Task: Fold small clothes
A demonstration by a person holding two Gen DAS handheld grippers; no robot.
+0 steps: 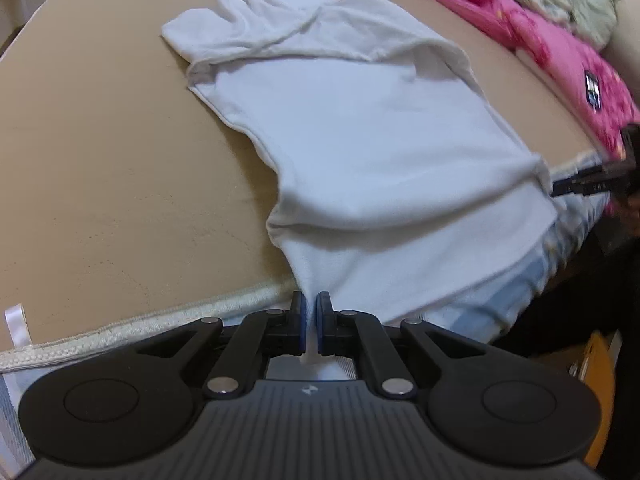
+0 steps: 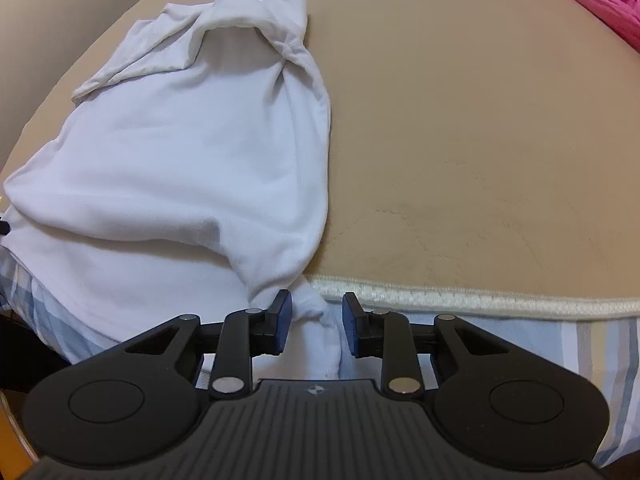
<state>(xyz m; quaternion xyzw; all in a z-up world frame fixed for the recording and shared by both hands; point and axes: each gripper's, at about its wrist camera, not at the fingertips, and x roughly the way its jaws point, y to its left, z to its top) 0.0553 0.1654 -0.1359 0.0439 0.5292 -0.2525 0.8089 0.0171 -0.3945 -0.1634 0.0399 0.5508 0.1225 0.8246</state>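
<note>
The left gripper (image 1: 311, 320) is pinched nearly closed on one corner of the white shirt's (image 1: 368, 152) hem, right at the bed's corded edge (image 1: 160, 320). The right gripper (image 2: 314, 320) stands partly open — the bunched opposite hem corner lies between its blue pads (image 2: 283, 322), not squeezed. Beyond both, the shirt lies rumpled across the beige mattress top (image 2: 480, 140), hem draped over the near edge, sleeves folded inward at the far end. Farther off — a pink blanket (image 1: 560, 52).

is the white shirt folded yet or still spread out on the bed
Partly folded. The white shirt lies mostly spread on the bed, sleeves tucked inward, hem hanging over the edge, gripped by the left tongs.
</note>
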